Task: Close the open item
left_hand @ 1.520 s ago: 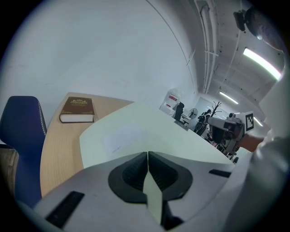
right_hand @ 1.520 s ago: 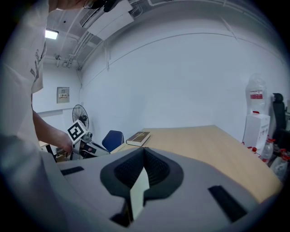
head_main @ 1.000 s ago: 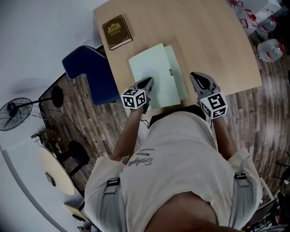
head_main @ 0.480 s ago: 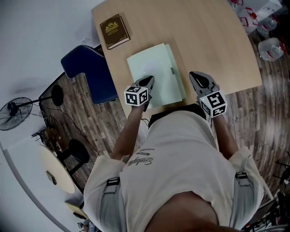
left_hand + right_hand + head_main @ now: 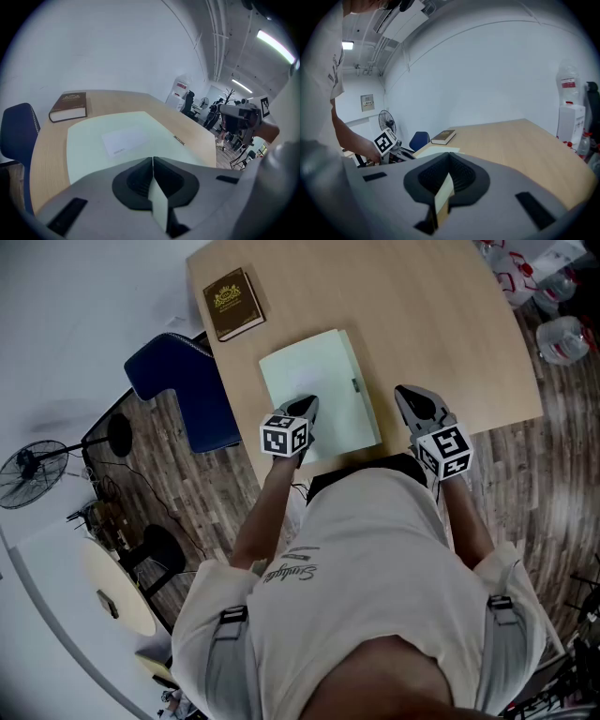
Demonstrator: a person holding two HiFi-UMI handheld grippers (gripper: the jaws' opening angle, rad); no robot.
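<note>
A flat pale green folder (image 5: 319, 390) with a white label lies on the wooden table (image 5: 441, 324) near its front edge; its cover lies flat, with a small clasp at the right edge. My left gripper (image 5: 307, 405) is shut, its tips over the folder's near left part. In the left gripper view the folder (image 5: 122, 140) spreads just beyond the shut left gripper (image 5: 153, 159). My right gripper (image 5: 409, 396) is shut and empty, over bare table right of the folder. From the right gripper view, only a corner of the folder (image 5: 436, 151) shows.
A brown hardback book (image 5: 232, 304) lies at the table's far left corner. A blue chair (image 5: 187, 390) stands left of the table. Water bottles (image 5: 562, 338) sit on the floor at right, and a fan (image 5: 28, 474) at far left.
The folder's top layer has slid left over the lower one, so the strip showing at its right edge is narrower. Both grippers stayed nearly in place.
</note>
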